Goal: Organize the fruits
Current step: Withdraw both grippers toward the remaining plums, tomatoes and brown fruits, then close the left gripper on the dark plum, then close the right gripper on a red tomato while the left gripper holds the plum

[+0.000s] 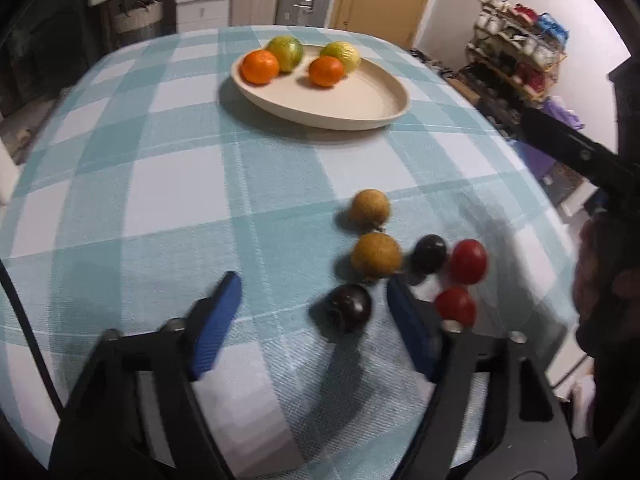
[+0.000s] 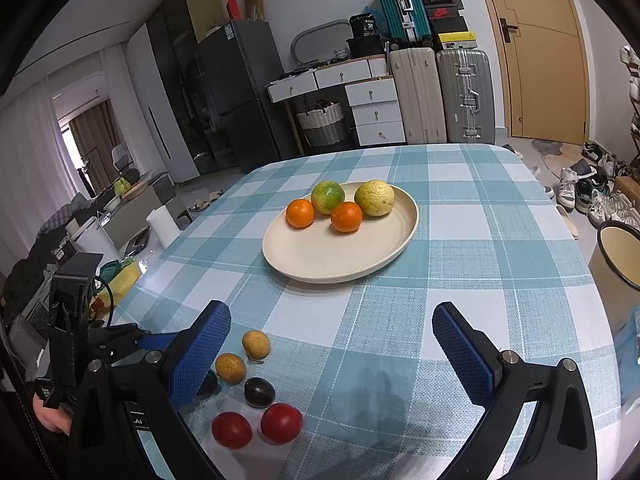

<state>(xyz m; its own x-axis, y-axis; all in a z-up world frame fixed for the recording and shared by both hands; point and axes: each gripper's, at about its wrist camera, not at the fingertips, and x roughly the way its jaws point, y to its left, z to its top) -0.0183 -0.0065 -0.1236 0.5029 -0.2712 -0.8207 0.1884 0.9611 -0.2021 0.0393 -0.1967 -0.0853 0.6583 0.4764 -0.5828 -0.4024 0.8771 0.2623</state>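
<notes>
A cream plate (image 1: 360,108) (image 2: 320,256) on the checked tablecloth holds two oranges (image 1: 260,66) (image 2: 300,213) and two yellow-green citrus fruits (image 1: 285,53) (image 2: 328,197). On the cloth lie two tan fruits (image 1: 376,255) (image 2: 230,368), two dark plums (image 1: 349,307) (image 2: 259,392) and two red tomatoes (image 1: 469,261) (image 2: 281,423). My left gripper (image 1: 314,286) is open, low over the cloth, with one plum between its fingers. My right gripper (image 2: 332,320) is open and empty above the table's near side.
The table (image 2: 500,240) has rounded edges. A cream-and-dark bin (image 2: 618,252) stands off its right edge. Shoes, a shoe rack (image 1: 516,56), suitcases (image 2: 464,96) and drawers fill the room behind.
</notes>
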